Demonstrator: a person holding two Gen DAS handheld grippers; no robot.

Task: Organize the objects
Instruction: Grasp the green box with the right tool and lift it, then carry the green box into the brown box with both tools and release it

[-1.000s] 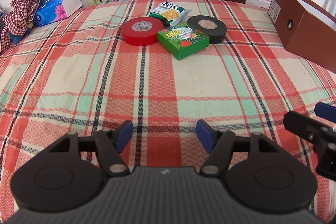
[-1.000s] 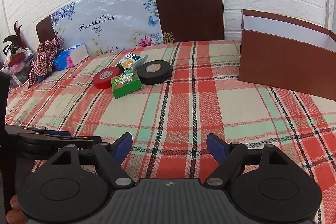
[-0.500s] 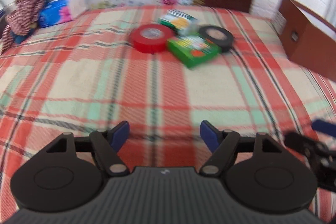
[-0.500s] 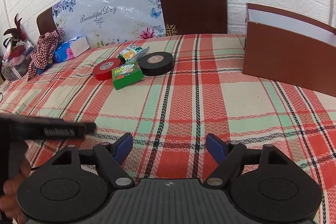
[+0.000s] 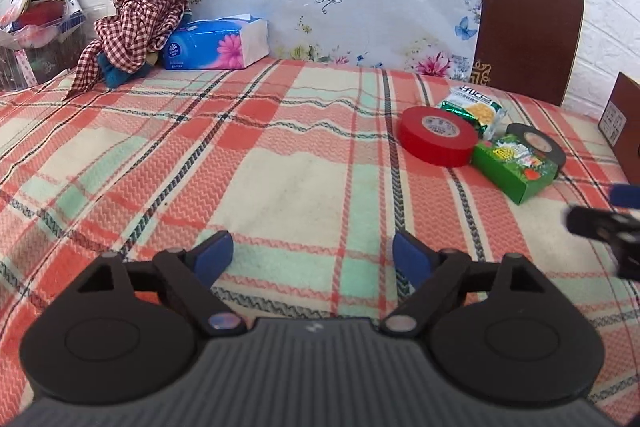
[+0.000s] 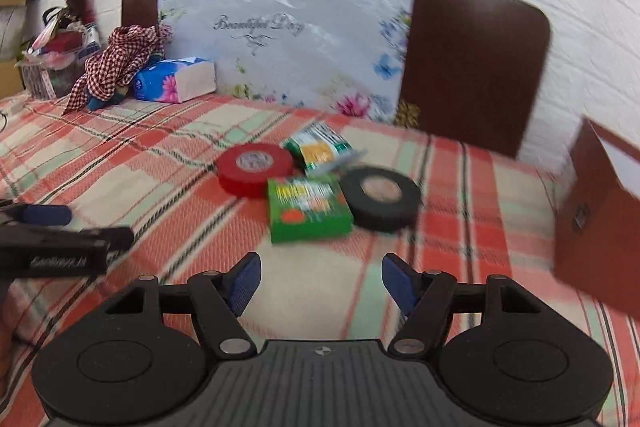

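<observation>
Objects cluster on the plaid blanket: red tape roll, green cardboard box, black tape roll. Left gripper, widening, empty, sees them at two o'clock. Right gripper, narrowing, empty, is nearer, box at twelve.

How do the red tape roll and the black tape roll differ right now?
The red tape roll is bright red; the black tape roll is black. The red one lies left of the green box, the black one right of it. The black one lies nearer the brown box. Both lie flat on the plaid cloth, ungripped.
</observation>
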